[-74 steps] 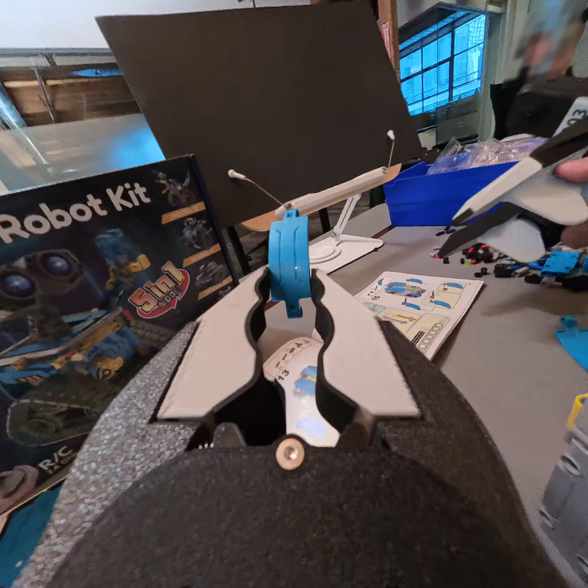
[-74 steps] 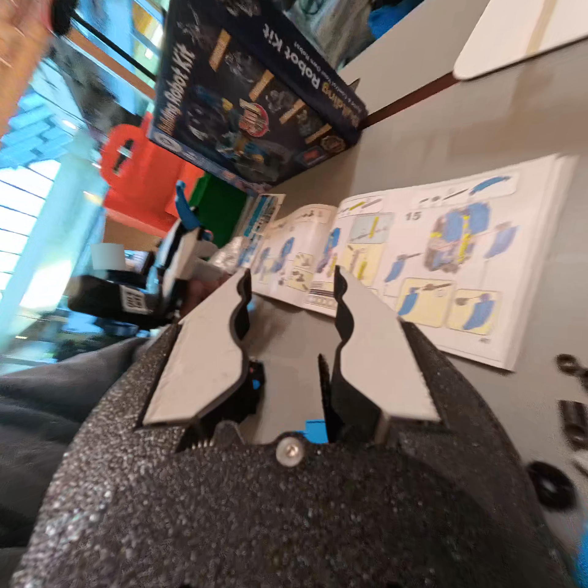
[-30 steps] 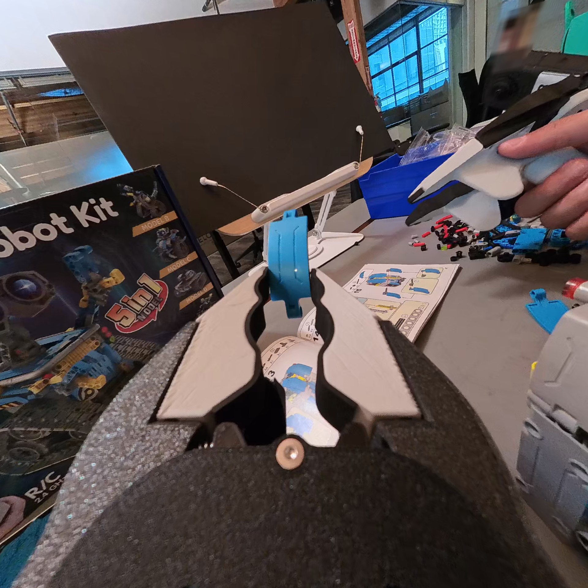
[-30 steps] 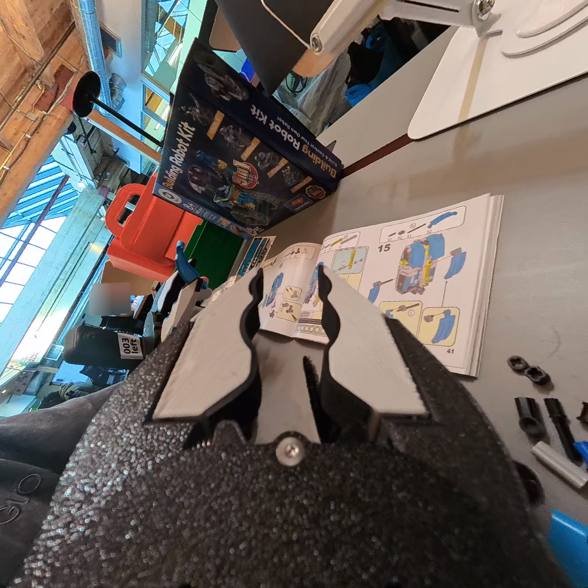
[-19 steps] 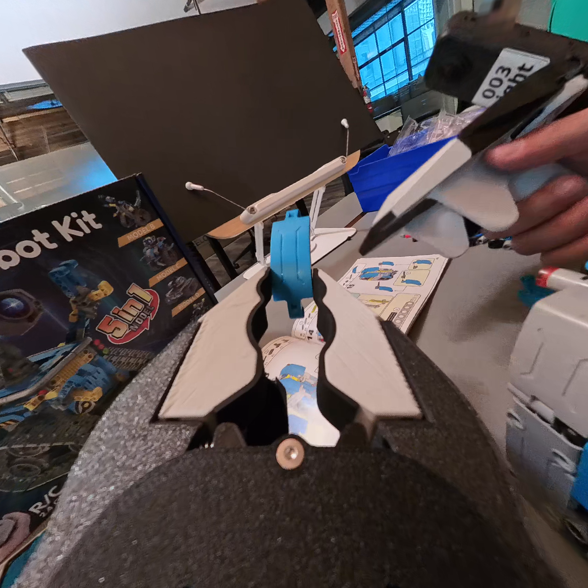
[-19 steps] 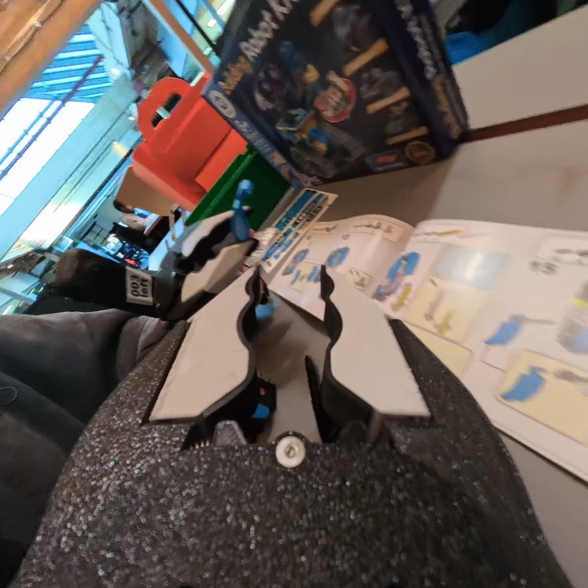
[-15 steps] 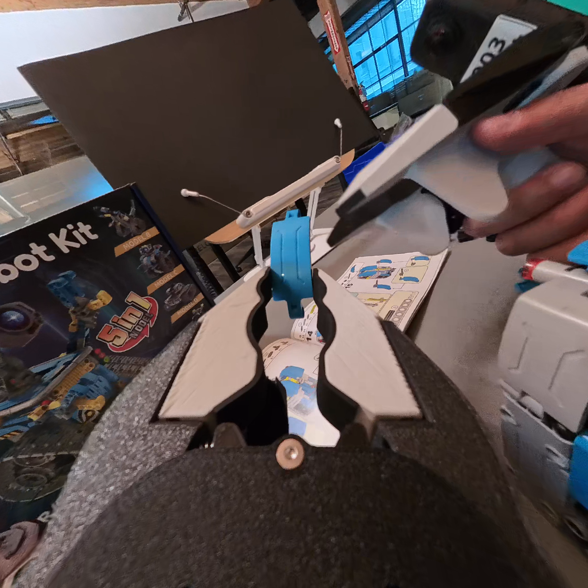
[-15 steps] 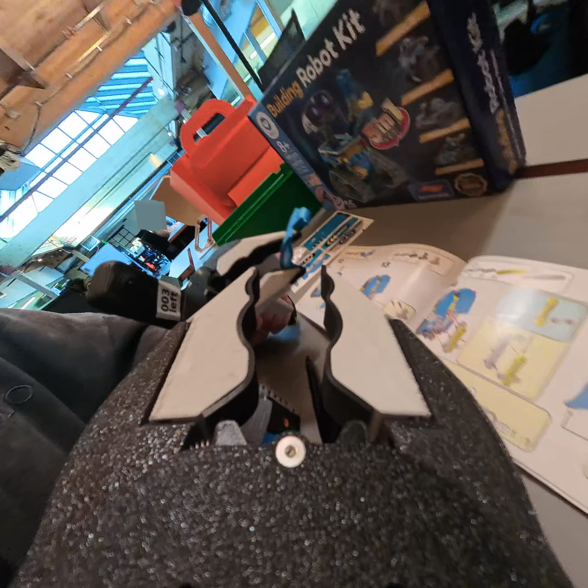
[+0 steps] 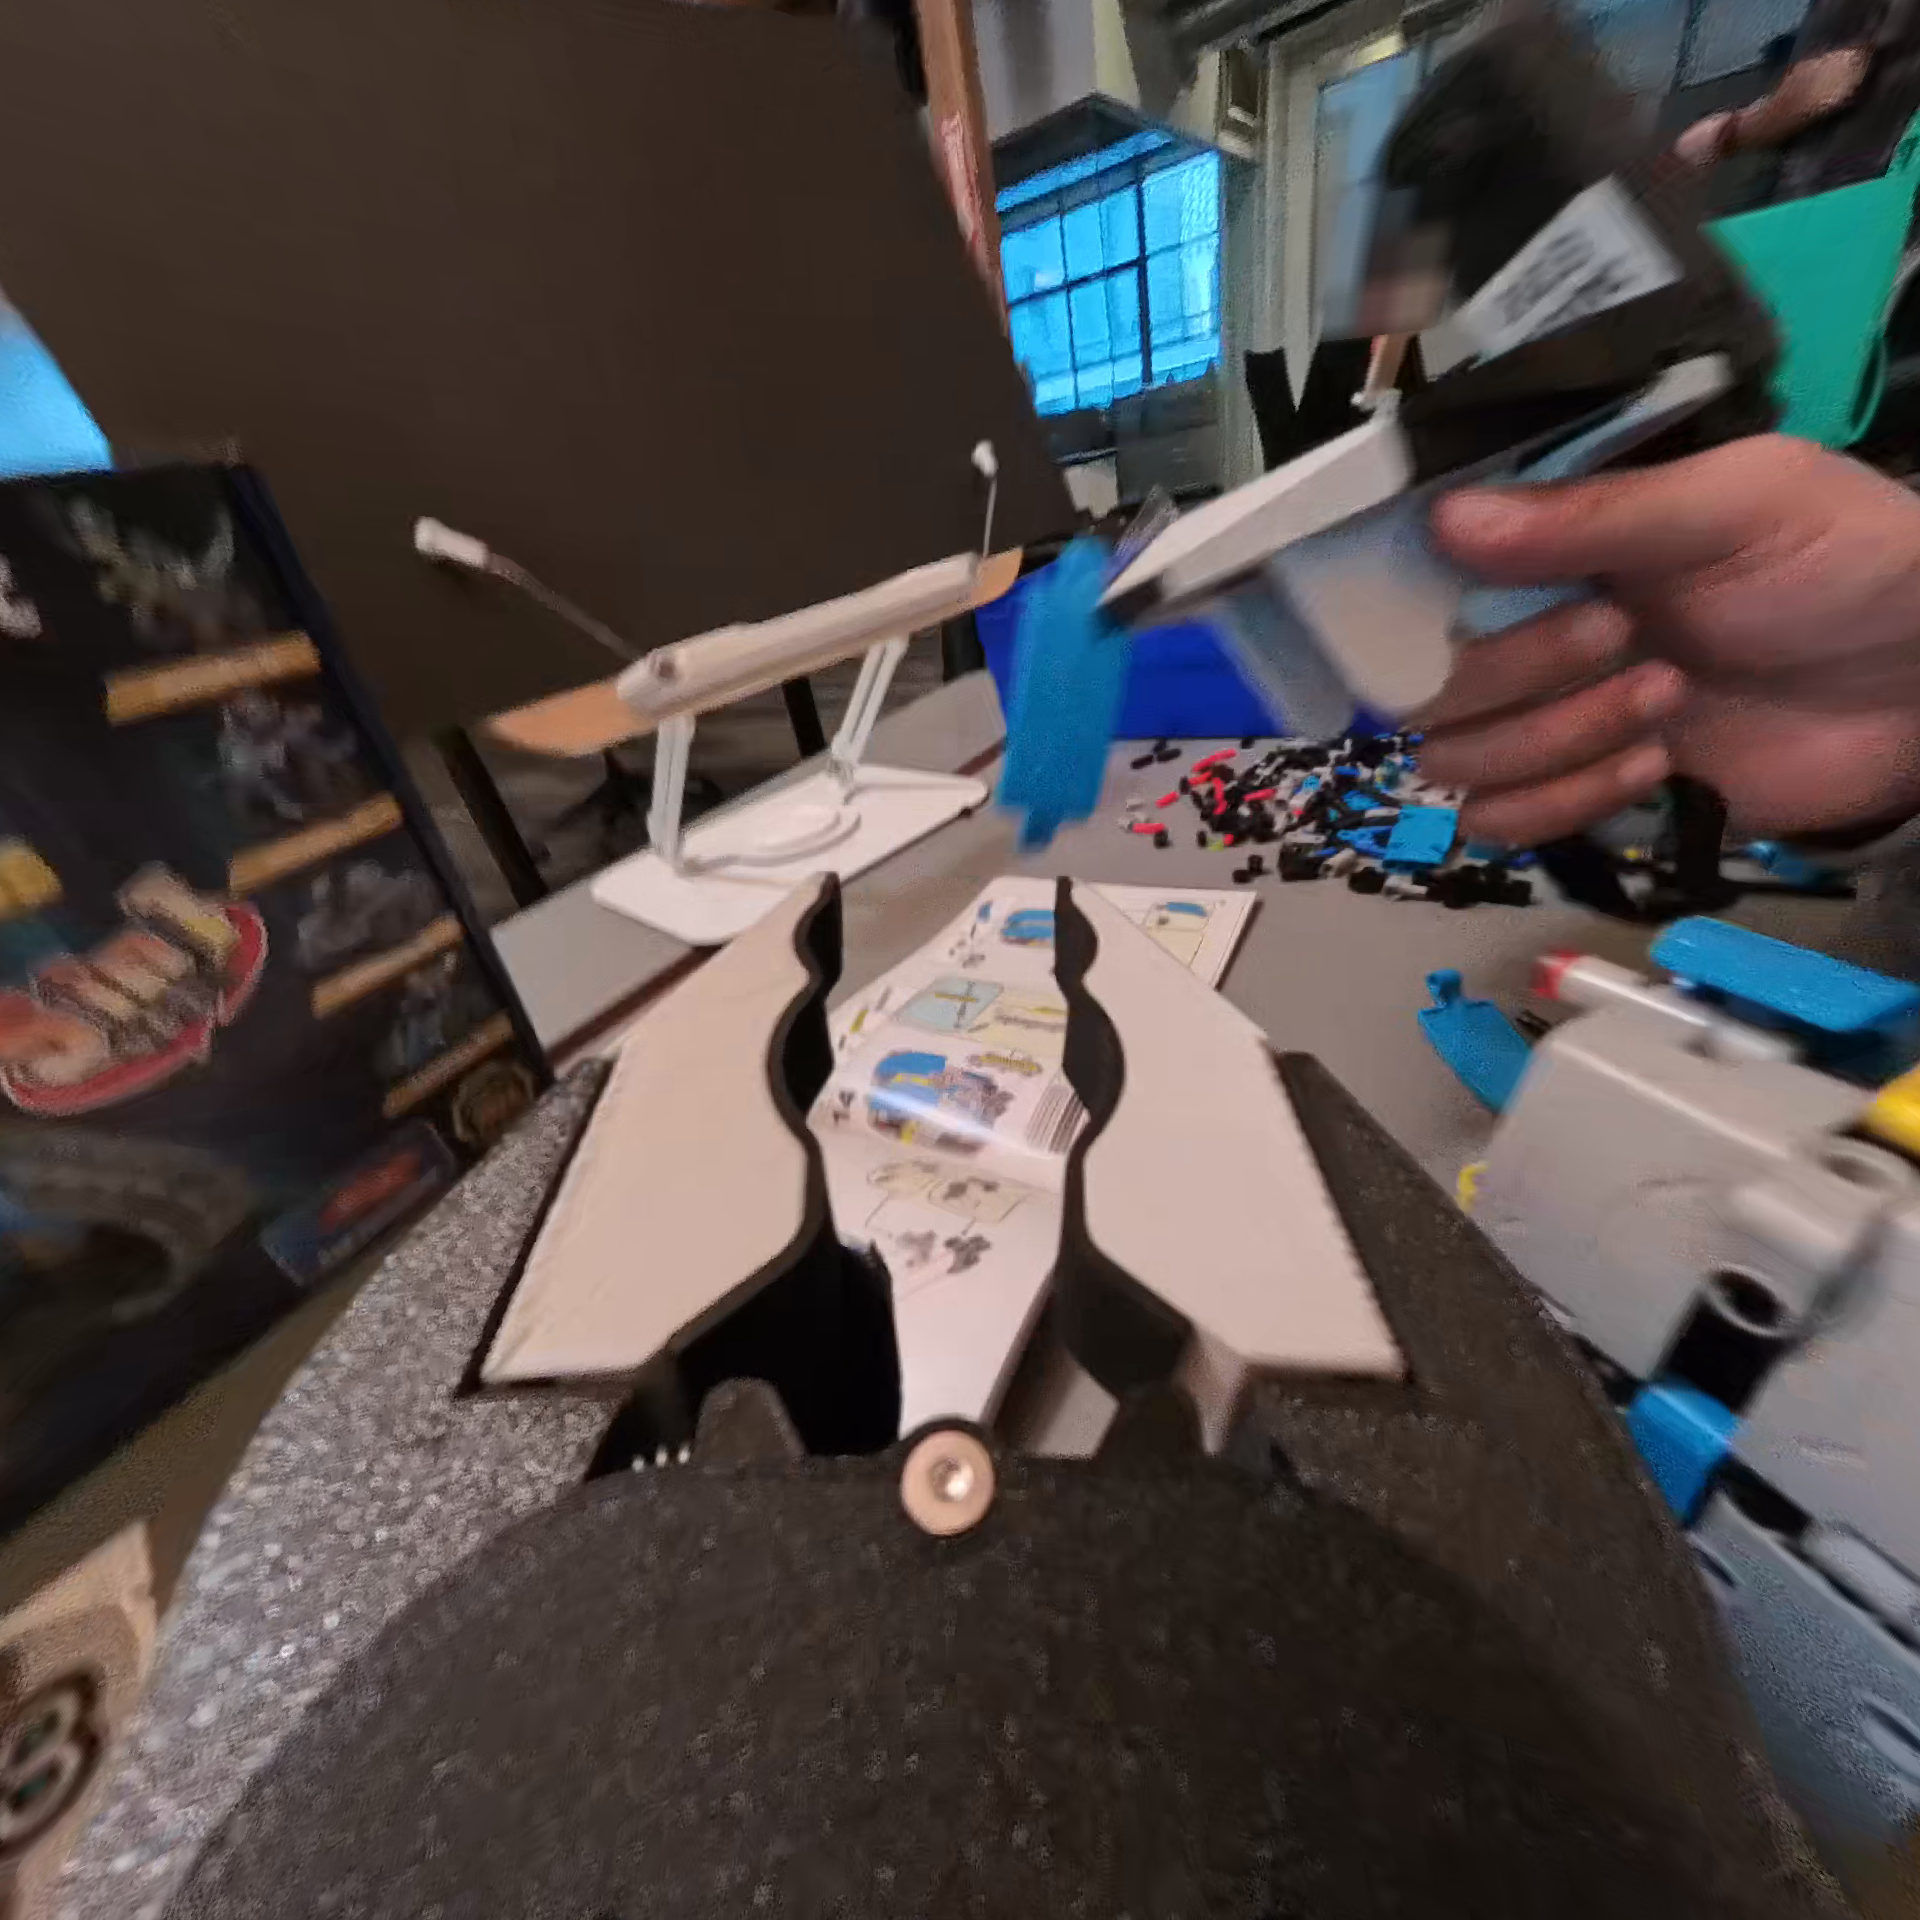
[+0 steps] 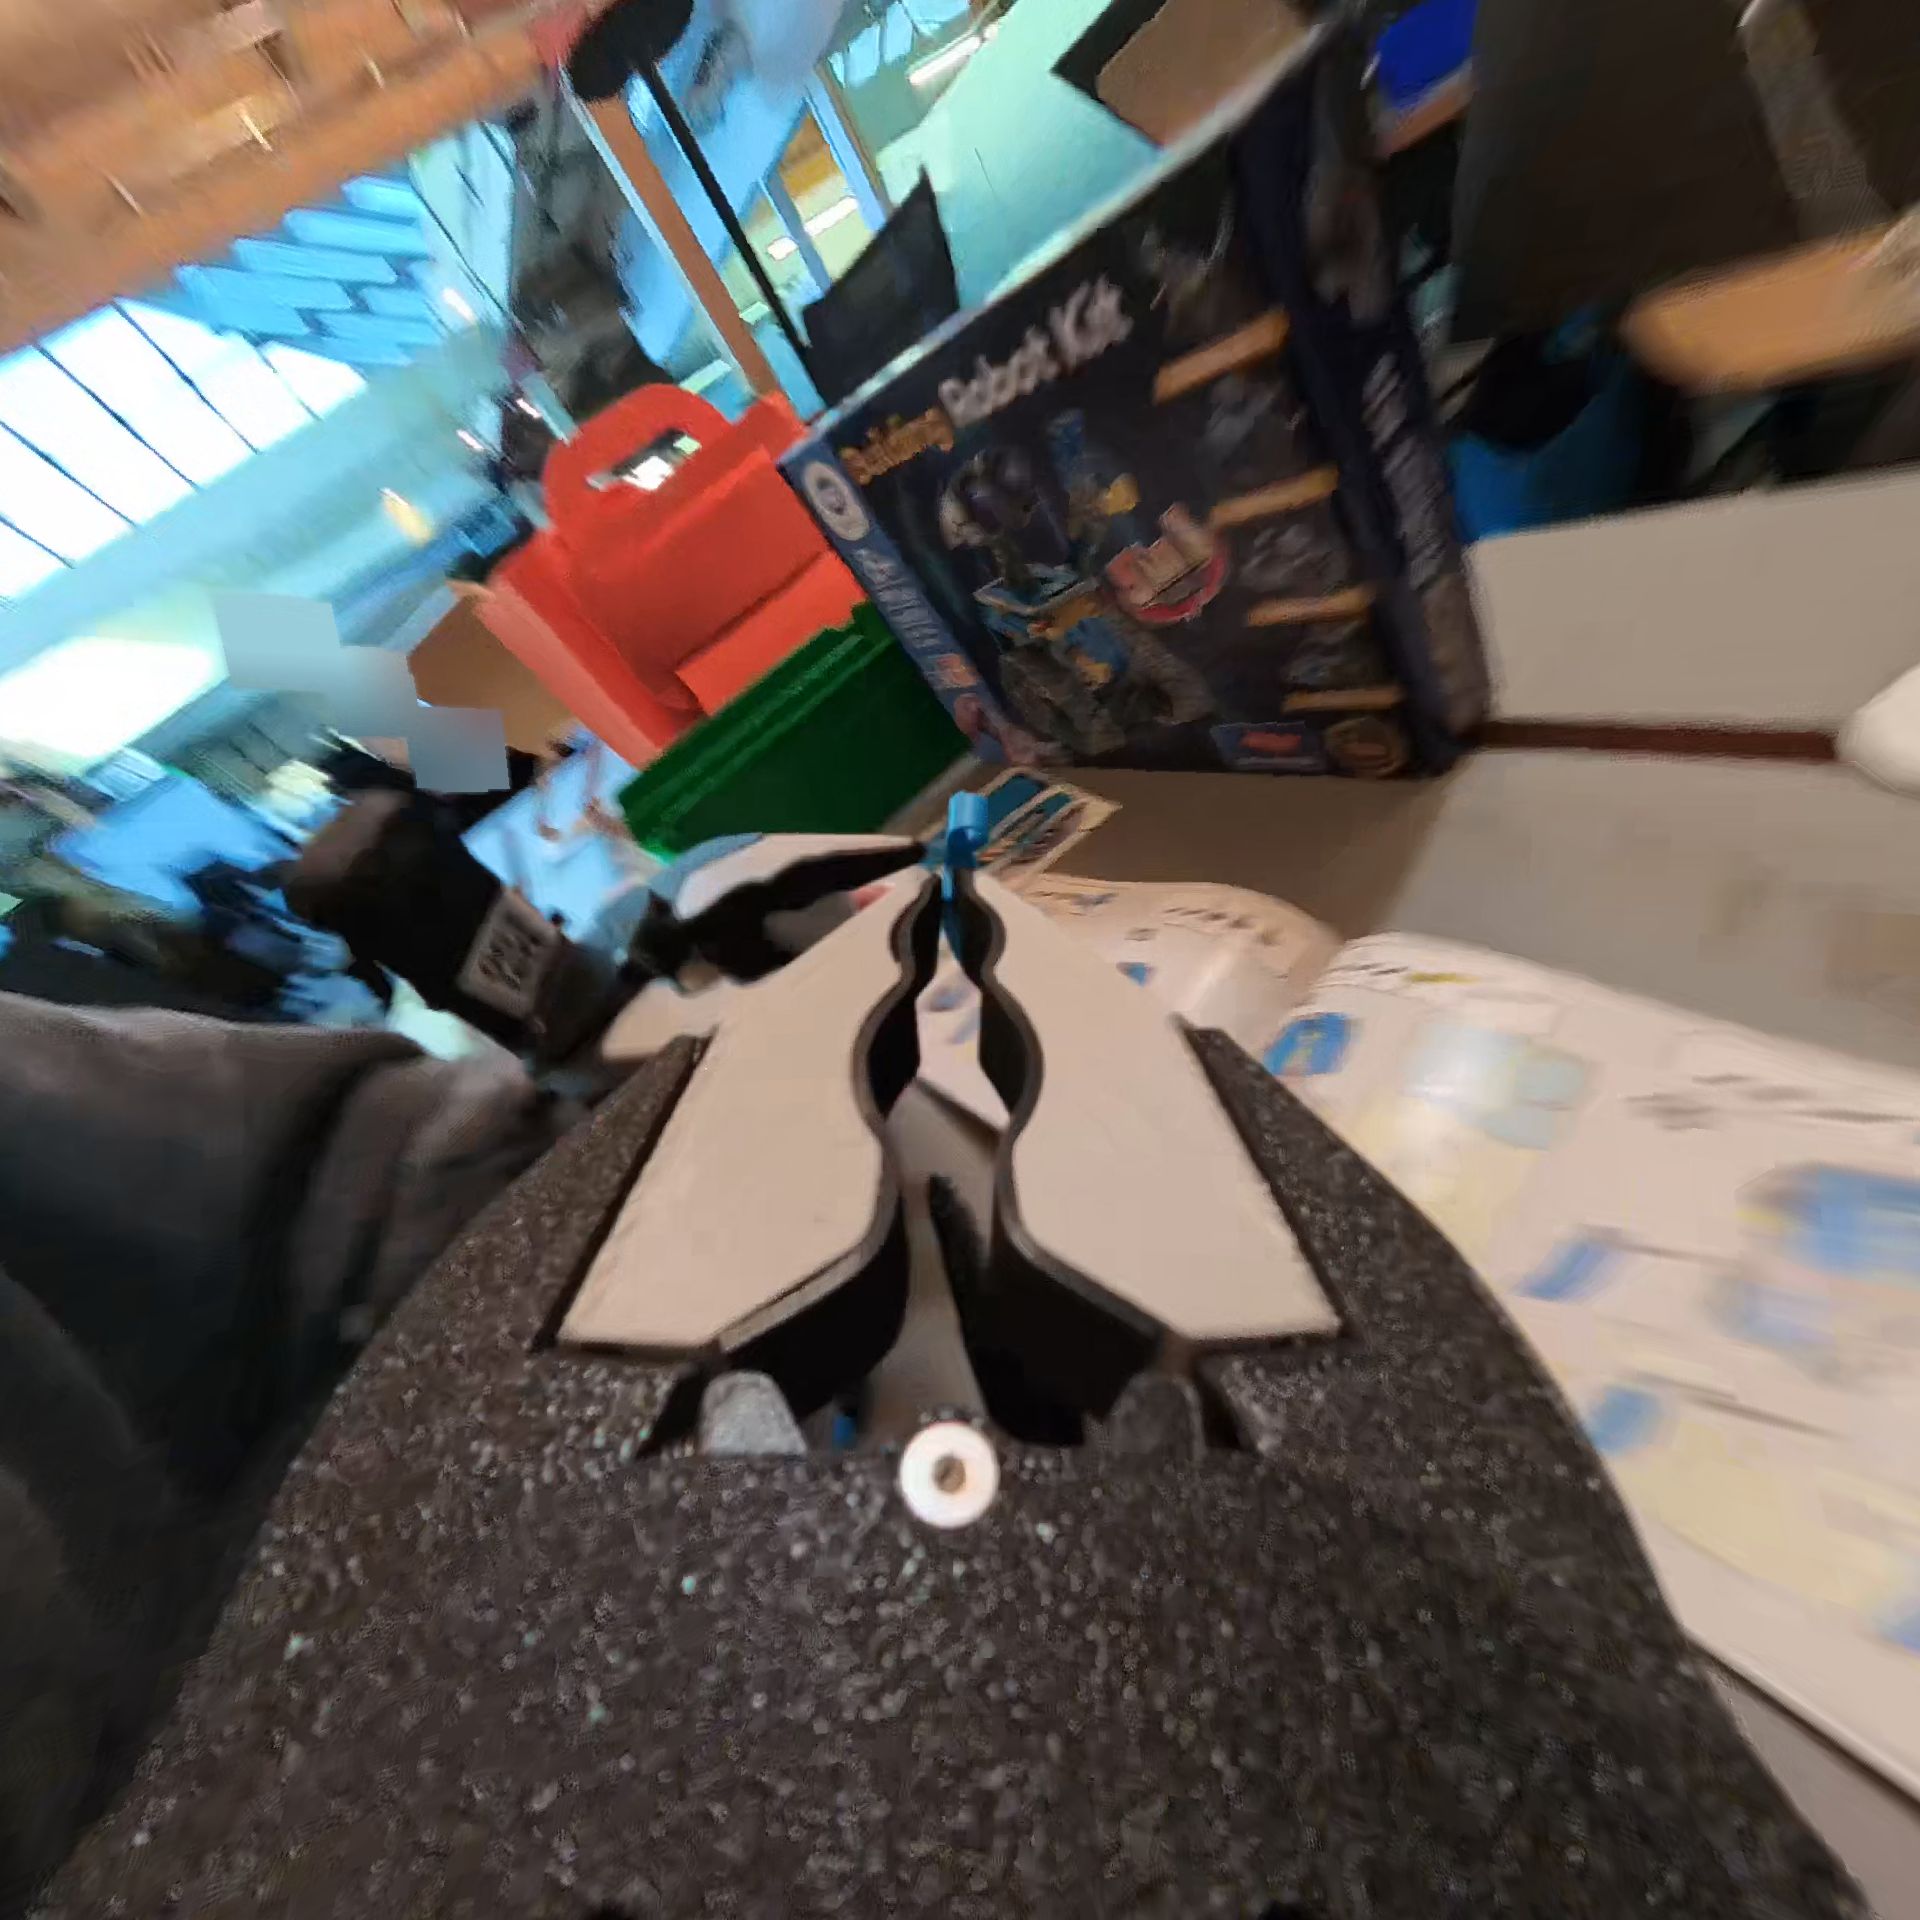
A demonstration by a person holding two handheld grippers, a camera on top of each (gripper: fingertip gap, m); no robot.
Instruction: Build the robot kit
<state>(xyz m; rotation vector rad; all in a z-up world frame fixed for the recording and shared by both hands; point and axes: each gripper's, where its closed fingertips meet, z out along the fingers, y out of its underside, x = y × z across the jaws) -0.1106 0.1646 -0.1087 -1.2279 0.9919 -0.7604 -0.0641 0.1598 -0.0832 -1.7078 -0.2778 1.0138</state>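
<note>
A curved blue plastic piece [image 9: 1060, 707] hangs in the air, pinched at its top edge by my right gripper [image 9: 1112, 597], which a hand [image 9: 1683, 644] holds at the upper right of the left wrist view. In the right wrist view the right gripper [image 10: 948, 883] is shut on that blue piece [image 10: 961, 821], which sticks up from the fingertips. My left gripper [image 9: 945, 894] is open and empty, just below and in front of the piece. It also shows in the right wrist view [image 10: 883, 873], open beside the right gripper's tips. Both views are blurred by motion.
An open instruction booklet [image 9: 997, 1049] lies on the grey table [image 9: 1340, 997]. A dark robot kit box [image 9: 208, 883] stands left. A white stand [image 9: 790, 831], a blue bin [image 9: 1195, 675], a pile of small parts [image 9: 1299, 810] and a grey model [image 9: 1662, 1164] sit right. An orange case [image 10: 675, 561] stands behind.
The right gripper came in from the right and shut on the blue piece. The left gripper opened and let it go. The piece now hangs from the right gripper, above the left fingers.
</note>
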